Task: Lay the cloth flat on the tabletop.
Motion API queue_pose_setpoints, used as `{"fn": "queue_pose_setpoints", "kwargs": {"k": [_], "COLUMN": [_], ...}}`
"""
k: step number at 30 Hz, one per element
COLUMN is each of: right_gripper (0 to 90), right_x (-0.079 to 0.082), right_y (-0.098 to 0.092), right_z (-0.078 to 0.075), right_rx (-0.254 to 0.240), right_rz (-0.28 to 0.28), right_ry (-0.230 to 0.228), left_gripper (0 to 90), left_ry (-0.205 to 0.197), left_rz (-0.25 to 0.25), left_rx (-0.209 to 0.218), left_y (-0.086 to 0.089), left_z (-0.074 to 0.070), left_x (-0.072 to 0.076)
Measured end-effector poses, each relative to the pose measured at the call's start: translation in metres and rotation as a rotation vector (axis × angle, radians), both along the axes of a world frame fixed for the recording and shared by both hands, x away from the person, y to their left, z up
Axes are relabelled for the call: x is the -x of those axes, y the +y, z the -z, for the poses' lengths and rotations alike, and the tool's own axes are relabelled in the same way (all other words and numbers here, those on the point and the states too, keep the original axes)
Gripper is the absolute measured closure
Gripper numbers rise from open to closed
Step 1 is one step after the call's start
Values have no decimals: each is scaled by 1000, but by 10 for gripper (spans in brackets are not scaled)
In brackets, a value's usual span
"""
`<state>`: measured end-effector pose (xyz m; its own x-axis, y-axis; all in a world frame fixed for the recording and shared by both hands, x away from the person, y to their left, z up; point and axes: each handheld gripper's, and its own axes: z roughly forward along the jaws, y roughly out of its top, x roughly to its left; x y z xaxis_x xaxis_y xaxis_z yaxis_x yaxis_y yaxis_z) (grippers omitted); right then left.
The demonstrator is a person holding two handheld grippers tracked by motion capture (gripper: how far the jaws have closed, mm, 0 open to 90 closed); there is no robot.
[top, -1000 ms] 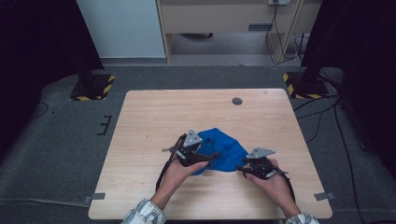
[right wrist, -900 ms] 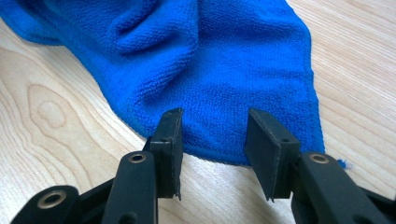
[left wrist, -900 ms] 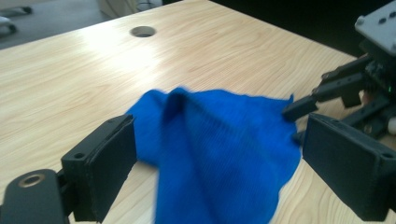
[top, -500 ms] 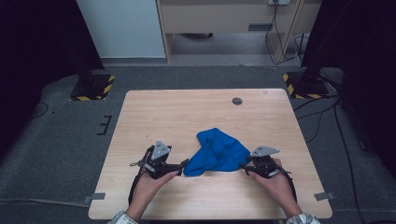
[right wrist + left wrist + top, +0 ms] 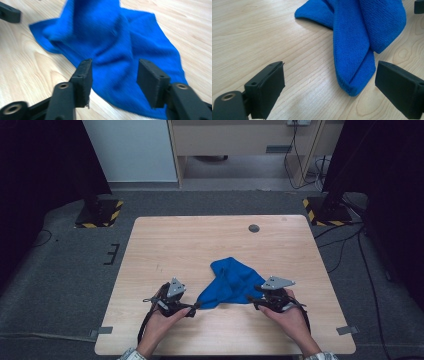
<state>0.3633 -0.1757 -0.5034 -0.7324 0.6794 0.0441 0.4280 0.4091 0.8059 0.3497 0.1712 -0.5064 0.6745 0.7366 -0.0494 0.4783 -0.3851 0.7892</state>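
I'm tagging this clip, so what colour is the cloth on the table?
The cloth is plain bright blue, clearest in the left gripper view.

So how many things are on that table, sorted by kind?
Blue cloth: 1
Hand-held tongs: 2, left tongs and right tongs
Small dark round disc near the far edge: 1
Total: 4

Wooden table (image 5: 180, 240), dark round disc (image 5: 254, 228) near far edge.
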Motion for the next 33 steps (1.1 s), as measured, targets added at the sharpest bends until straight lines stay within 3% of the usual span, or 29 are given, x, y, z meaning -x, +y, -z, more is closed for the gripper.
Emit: {"fn": "queue_pose_setpoints", "kwargs": {"k": [7,8,16,21,23,24,25,28,33], "right_gripper": [354,334,358,443,532,633,633,759,832], "right_x": [3,3,1,3,3,2,2,1,1], "right_y": [25,36,62,70,71,72,72,71,62], "right_z": [-5,-6,-5,-5,-5,-4,-4,-3,-9], "right_rx": [-12,-19,-18,-42,-58,-45,-45,-47,-78], "right_rz": [-45,-67,-115,-130,-130,-124,-124,-111,-94], "right_ry": [-19,-17,9,10,17,16,16,16,2], "left_gripper": [103,104,110,142,152,162,162,171,183], "left_ry": [29,36,44,58,56,56,56,54,28], "left_rz": [25,21,12,2,4,7,9,13,7], "left_rx": [-33,-35,-39,-25,-24,-24,-24,-30,-24], "left_y": [-3,-3,-6,-5,-5,-5,-6,-8,-9], "left_z": [6,6,9,9,9,9,9,10,6], "left_x": [-1,-1,-2,-4,-4,-4,-4,-3,-1]}}
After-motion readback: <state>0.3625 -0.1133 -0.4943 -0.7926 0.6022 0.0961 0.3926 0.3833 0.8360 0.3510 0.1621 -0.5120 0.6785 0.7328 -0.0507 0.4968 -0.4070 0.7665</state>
